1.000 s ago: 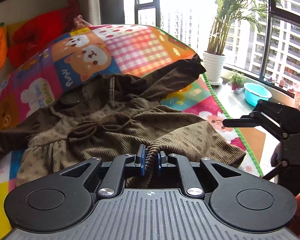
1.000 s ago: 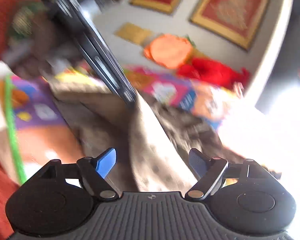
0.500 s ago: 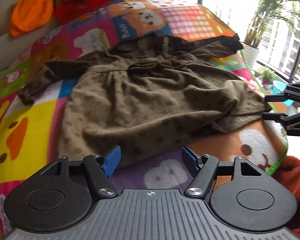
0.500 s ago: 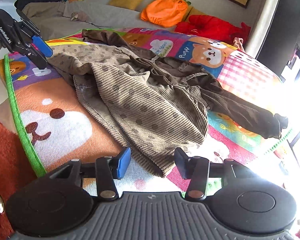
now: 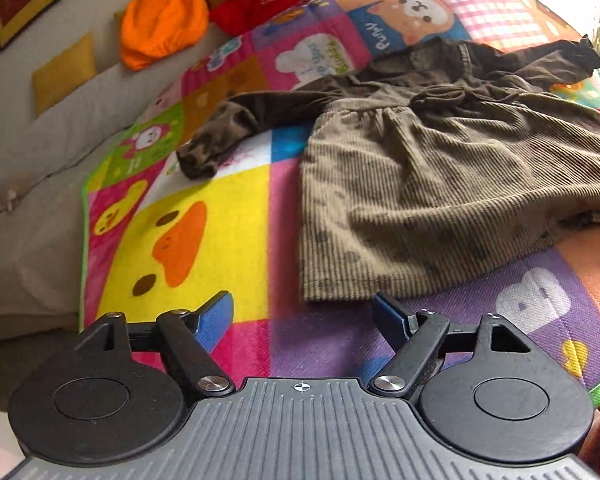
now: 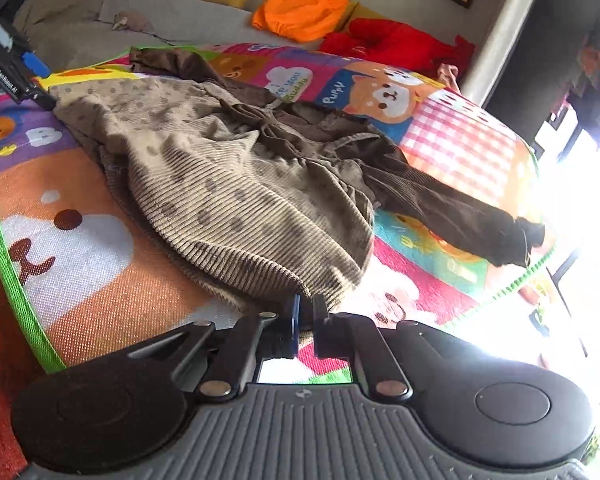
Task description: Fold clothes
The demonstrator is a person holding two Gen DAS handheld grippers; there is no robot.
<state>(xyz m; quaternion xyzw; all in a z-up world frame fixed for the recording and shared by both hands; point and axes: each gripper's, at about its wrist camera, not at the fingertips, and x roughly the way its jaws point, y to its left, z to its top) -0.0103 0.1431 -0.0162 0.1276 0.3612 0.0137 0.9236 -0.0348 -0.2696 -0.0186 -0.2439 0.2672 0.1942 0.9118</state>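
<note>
Lying spread on the mat (image 5: 236, 184), the dress (image 5: 440, 184) is pinched at its near right hem corner by the right gripper (image 6: 305, 312). The left gripper (image 5: 303, 312) is held spread at the near left corner. Judged step: hem grasp; left closure is called for next.

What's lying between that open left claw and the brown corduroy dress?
Only bare colourful play mat, seen in the left wrist view: the left gripper sits just short of the brown spotted corduroy dress.
</note>
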